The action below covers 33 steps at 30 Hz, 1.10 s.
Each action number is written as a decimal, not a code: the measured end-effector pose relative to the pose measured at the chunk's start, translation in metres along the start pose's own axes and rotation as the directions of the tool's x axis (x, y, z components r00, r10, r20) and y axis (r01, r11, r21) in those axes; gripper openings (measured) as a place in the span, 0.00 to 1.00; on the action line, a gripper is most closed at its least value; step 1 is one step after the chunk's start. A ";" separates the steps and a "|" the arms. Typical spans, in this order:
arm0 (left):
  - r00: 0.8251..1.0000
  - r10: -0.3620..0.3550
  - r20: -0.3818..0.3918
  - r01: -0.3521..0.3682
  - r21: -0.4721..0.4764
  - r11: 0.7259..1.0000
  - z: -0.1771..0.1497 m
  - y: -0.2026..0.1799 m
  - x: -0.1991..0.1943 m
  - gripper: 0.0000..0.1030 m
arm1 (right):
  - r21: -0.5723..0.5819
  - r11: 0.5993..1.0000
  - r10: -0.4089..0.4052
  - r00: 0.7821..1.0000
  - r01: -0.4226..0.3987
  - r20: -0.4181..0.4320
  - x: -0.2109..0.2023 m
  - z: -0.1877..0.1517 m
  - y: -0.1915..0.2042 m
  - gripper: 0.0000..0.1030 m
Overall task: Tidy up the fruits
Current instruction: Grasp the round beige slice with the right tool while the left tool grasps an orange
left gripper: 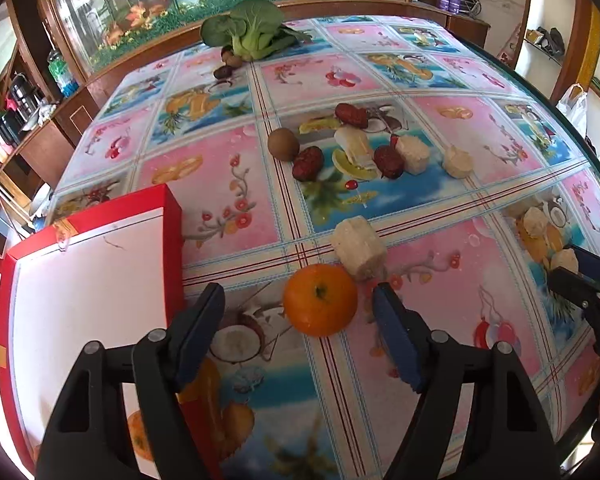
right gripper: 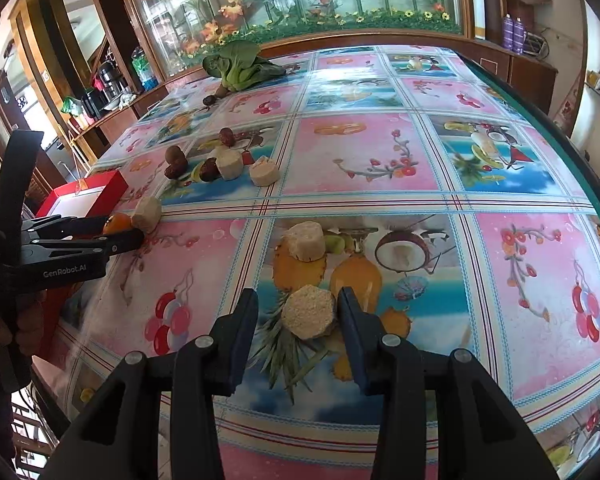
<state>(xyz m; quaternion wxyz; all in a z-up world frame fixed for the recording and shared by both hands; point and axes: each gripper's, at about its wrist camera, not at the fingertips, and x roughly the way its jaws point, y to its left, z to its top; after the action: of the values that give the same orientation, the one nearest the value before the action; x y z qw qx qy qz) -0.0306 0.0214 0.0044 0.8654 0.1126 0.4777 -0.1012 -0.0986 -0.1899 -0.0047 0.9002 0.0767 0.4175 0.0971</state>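
Observation:
My left gripper (left gripper: 298,304) is open around an orange (left gripper: 320,299) on the table, fingers apart from it. A pale cut fruit chunk (left gripper: 359,248) lies just behind the orange. A red box with a white inside (left gripper: 88,280) stands to the left. My right gripper (right gripper: 298,316) is open around a pale hexagonal chunk (right gripper: 309,317), the right finger close to it. Another chunk (right gripper: 305,241) lies behind. Further back lie red dates (left gripper: 308,163), a brown kiwi (left gripper: 283,144) and more chunks (left gripper: 412,154). The left gripper also shows in the right wrist view (right gripper: 120,236).
A bok choy (left gripper: 252,32) and small brown fruits (left gripper: 230,62) lie at the table's far edge. The table's rounded right edge (right gripper: 580,152) is near. Wooden cabinets and a glass display stand behind the table.

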 end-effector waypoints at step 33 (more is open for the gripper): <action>0.990 -0.049 0.130 0.053 -0.028 0.998 -0.027 -0.009 -0.056 0.37 | -0.063 0.998 -0.003 0.996 0.009 0.089 -0.043 0.001 0.046 0.26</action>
<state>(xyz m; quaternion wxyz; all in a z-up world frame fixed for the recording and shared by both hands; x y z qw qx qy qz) -0.0839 0.0244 0.0371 0.8932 0.0801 0.4249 -0.1232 -0.1297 -0.1559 0.0376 0.9201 0.0510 0.3741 0.1041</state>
